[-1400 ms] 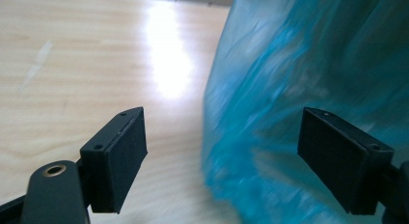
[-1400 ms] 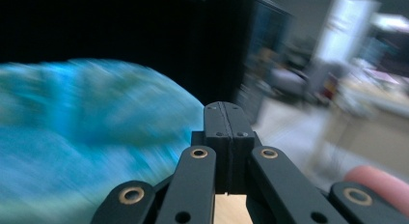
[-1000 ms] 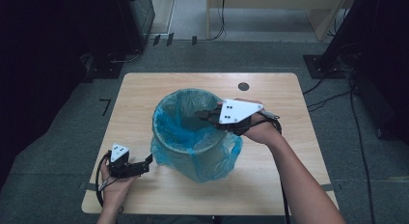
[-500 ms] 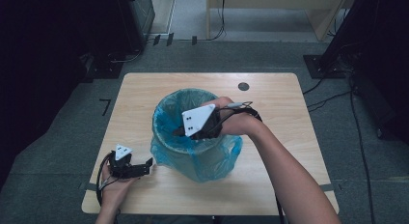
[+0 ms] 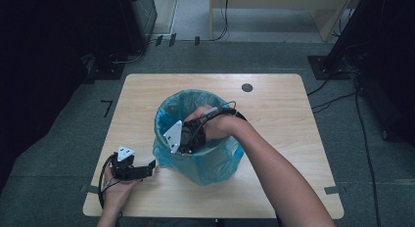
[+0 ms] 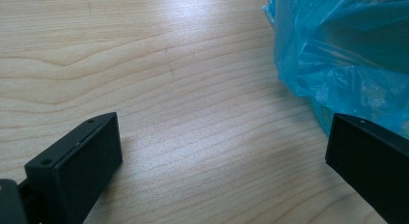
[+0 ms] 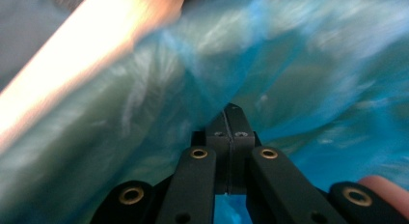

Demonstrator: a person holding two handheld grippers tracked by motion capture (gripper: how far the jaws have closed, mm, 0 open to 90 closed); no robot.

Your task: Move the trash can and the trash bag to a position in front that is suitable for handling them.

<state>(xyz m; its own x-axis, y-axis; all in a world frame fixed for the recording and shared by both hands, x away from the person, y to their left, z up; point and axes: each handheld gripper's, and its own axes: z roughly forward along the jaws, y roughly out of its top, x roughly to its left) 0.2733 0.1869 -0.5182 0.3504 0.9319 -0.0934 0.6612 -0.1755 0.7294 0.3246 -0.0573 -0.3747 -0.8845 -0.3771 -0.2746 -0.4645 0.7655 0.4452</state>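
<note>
A bin (image 5: 195,139) lined with a blue plastic bag (image 5: 215,163) stands near the middle of the desk (image 5: 293,139). The right hand-held gripper (image 5: 188,137) reaches down inside the bin's mouth, toward the side nearer the person. In the right gripper view its jaws are pressed together, tip to tip, against the blue film; a fold of the liner seems to run up from the tips, so it may be pinching the bag, but the picture is blurred and I cannot be sure. The left hand-held gripper (image 5: 147,167) rests low on the desk just beside the bin, on its left, with jaws spread wide and nothing between them; one jaw sits close to the bag's bulging skirt.

The risks, as I judge them: the film is thin and slack, so a pinch on a single fold could slip off or tear if pulled hard. Pulling the liner inside the bin could also drag the light bin across the desk or tip it, since the left hand-held gripper is not bracing it.
</note>
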